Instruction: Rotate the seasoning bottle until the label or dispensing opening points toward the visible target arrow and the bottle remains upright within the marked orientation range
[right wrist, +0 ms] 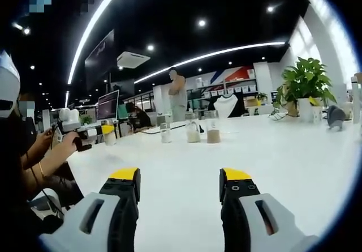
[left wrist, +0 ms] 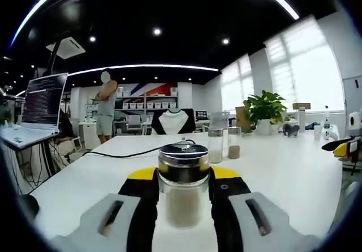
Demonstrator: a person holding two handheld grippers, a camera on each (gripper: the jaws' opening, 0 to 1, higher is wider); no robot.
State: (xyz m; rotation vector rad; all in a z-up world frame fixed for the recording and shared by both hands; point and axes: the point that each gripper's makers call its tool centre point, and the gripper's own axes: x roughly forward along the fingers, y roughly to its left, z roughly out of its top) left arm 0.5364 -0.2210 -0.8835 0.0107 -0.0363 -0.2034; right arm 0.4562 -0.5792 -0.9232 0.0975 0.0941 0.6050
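Note:
A glass seasoning bottle [left wrist: 182,187] with a silver metal lid and pale powder inside stands upright on the white table [left wrist: 283,173]. My left gripper [left wrist: 182,179] is shut on it, its yellow-tipped black jaws pressing the glass from both sides. In the right gripper view, my right gripper [right wrist: 180,185] hovers low over the table [right wrist: 271,161], open, with nothing between its jaws. At the left of that view a person's hand [right wrist: 61,144] holds the left gripper [right wrist: 106,131]. A yellow and black part of the right gripper [left wrist: 345,147] juts in at the right edge of the left gripper view.
Two more small jars [left wrist: 215,145] [left wrist: 233,145] stand farther back on the table; the right gripper view has three [right wrist: 165,132] [right wrist: 193,129] [right wrist: 212,127]. A black cable [left wrist: 130,152] crosses the tabletop. A potted plant [left wrist: 264,110], a monitor [left wrist: 44,101] and a standing person [left wrist: 106,109] are behind.

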